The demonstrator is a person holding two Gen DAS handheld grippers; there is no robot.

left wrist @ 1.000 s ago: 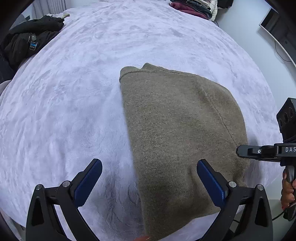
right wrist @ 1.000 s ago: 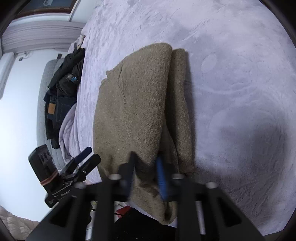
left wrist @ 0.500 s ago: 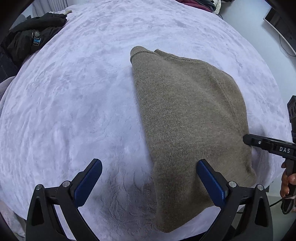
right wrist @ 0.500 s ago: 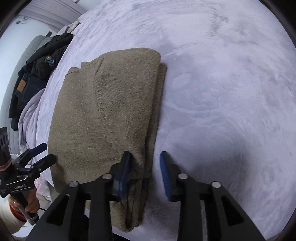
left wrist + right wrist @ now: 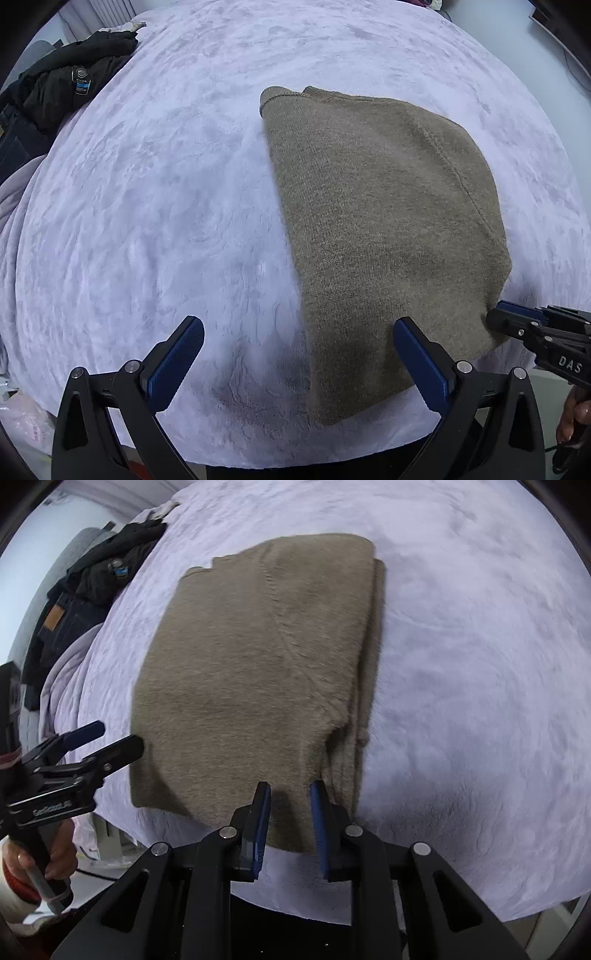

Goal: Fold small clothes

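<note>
An olive-brown knit sweater (image 5: 384, 221) lies folded on the lilac fleece blanket (image 5: 166, 206), with stacked layers showing along its right side (image 5: 369, 672). My left gripper (image 5: 298, 325) hangs open wide above the sweater's near left edge, holding nothing. My right gripper (image 5: 290, 794) hovers over the sweater's near edge. Its jaws are closing to a narrow gap, the cloth lies flat below them, and the pads do not press on it. In the left wrist view the right gripper's tips (image 5: 496, 314) sit at the sweater's near right corner. The left gripper (image 5: 120, 734) shows beside the sweater's left edge.
Dark clothes (image 5: 70, 85) and jeans (image 5: 55, 620) are piled at the blanket's far left. The blanket's front edge (image 5: 295, 443) drops off just below the grippers. A person's hand (image 5: 22, 856) holds the left gripper's handle.
My right gripper opened off the sweater's right fold, then slid left over the near edge as its jaws narrowed. The left gripper drifted slightly and stayed open.
</note>
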